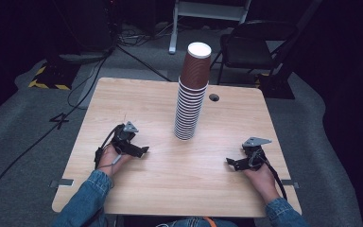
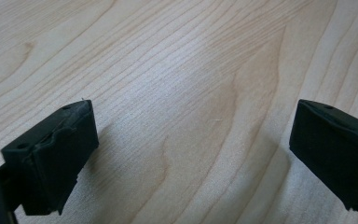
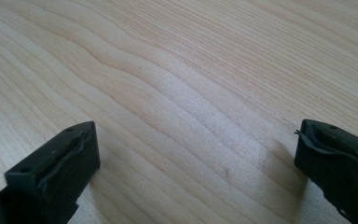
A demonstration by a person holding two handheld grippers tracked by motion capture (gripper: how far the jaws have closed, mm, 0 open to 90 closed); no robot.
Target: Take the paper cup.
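A tall stack of brown paper cups [image 1: 191, 94], upside down with a white base on top, stands near the middle of the wooden table [image 1: 137, 104], toward the back. My left gripper [image 1: 142, 151] rests on the table at the front left, well left of the stack, its tips turned toward the centre. My right gripper [image 1: 231, 163] rests at the front right, tips also turned inward. In the left gripper view the left gripper [image 2: 193, 154] is open over bare wood. In the right gripper view the right gripper [image 3: 198, 163] is open too, nothing between its jaws.
A round cable hole [image 1: 213, 97] sits in the table just right of the stack. Behind the table stand a black folding chair [image 1: 250, 47] and a grey desk frame [image 1: 203, 14]. Cables [image 1: 90, 75] run over the grey carpet at left.
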